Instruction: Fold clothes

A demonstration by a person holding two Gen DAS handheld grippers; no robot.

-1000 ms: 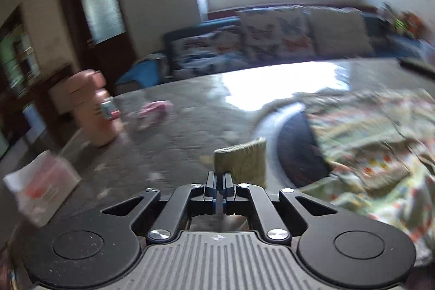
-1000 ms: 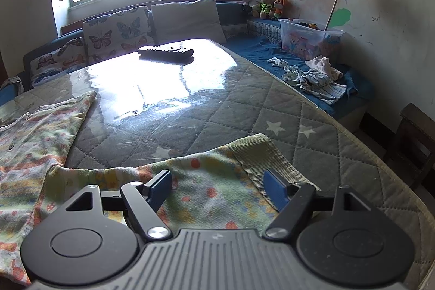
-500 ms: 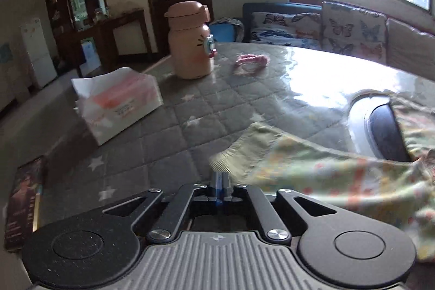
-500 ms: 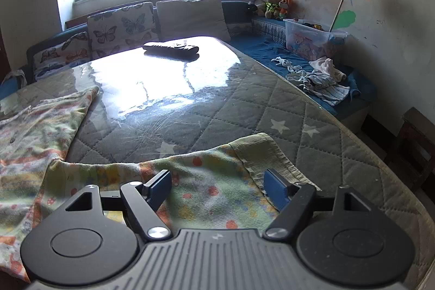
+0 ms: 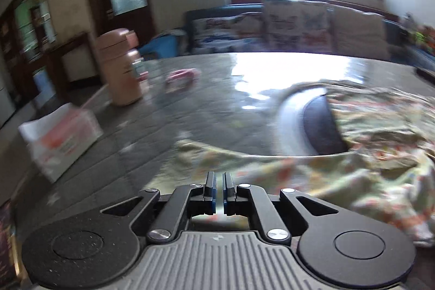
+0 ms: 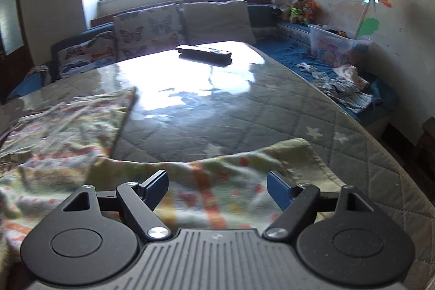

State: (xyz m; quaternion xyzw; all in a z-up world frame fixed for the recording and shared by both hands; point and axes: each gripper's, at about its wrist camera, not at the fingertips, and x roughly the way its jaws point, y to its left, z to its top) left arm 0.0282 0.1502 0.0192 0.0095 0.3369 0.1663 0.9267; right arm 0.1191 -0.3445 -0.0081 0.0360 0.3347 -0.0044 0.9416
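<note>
The left gripper [image 5: 219, 182] has its jaws nearly together with a thin gap, and whether they pinch cloth I cannot tell. The flowered garment [image 5: 367, 148] spreads from 12 to 3 o'clock of it on the quilted table [image 5: 190, 110]. A pink flask [image 5: 121, 69] and a tissue box [image 5: 58, 137] sit at 10 o'clock. The right gripper [image 6: 217, 185] stands wide over the garment [image 6: 206, 181], gripping nothing; a remote [image 6: 204, 52] lies at 12 o'clock.
</note>
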